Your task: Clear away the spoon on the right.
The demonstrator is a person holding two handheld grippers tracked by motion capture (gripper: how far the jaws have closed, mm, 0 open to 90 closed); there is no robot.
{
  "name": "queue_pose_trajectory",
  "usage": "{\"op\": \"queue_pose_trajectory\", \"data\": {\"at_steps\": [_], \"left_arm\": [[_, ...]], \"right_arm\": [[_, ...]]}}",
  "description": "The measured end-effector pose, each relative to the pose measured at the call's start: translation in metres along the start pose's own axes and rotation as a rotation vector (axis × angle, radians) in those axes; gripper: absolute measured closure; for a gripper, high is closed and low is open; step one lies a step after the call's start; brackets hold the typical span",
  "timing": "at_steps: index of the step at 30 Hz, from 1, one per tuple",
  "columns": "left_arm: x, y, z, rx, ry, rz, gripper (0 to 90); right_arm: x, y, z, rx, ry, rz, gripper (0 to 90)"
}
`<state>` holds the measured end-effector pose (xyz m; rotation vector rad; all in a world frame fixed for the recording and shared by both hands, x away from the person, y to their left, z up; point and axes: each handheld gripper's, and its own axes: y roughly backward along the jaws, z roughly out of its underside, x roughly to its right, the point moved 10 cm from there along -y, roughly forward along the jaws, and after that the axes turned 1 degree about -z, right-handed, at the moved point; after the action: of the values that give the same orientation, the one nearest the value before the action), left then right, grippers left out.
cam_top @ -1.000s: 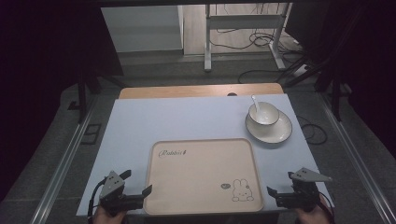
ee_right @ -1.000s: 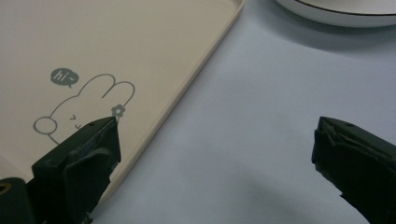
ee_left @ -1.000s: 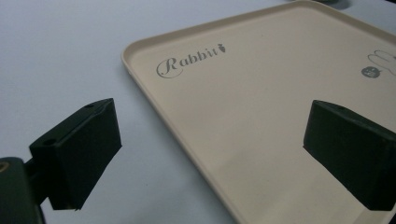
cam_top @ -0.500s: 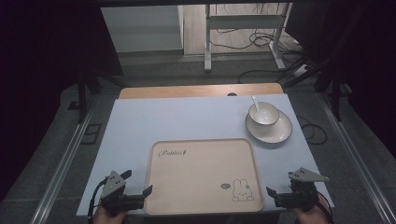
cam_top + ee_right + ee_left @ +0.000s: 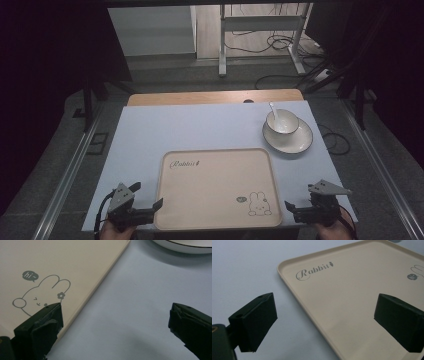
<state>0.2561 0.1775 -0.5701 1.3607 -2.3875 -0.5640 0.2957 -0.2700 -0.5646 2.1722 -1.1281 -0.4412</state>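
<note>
On the worktop [image 5: 200,130] nothing has moved: your left gripper [image 5: 150,210] and right gripper [image 5: 295,210] still wait, fingers released, beside the tray [image 5: 217,187].

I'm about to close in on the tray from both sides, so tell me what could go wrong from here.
1. The left gripper straddles the tray edge with open jaws; the rim is low, so a shallow bite may slip.
2. The right gripper is open beside the tray's right edge, nearly all of its gap over bare table; closing now would probably miss.
3. The bowl with a spoon sits on a plate near the tray's far right corner; pushing the tray forward may knock it.
</note>
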Motion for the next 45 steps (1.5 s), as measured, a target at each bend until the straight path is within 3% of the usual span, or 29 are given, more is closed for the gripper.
{"op": "queue_pose_trajectory", "data": {"at_steps": [15,30,45], "left_arm": [[0.0,0.0,0.0,0.001,-0.002,-0.003,3.9],[0.0,0.0,0.0,0.005,-0.003,-0.01,3.9],[0.0,0.001,0.0,0.009,0.001,-0.012,3.8]], "right_arm": [[0.0,0.001,-0.011,0.031,-0.006,-0.011,0.0],[0.004,-0.004,-0.036,0.087,0.022,-0.013,0.0],[0.014,-0.012,-0.056,0.096,0.031,-0.022,0.0]]}}
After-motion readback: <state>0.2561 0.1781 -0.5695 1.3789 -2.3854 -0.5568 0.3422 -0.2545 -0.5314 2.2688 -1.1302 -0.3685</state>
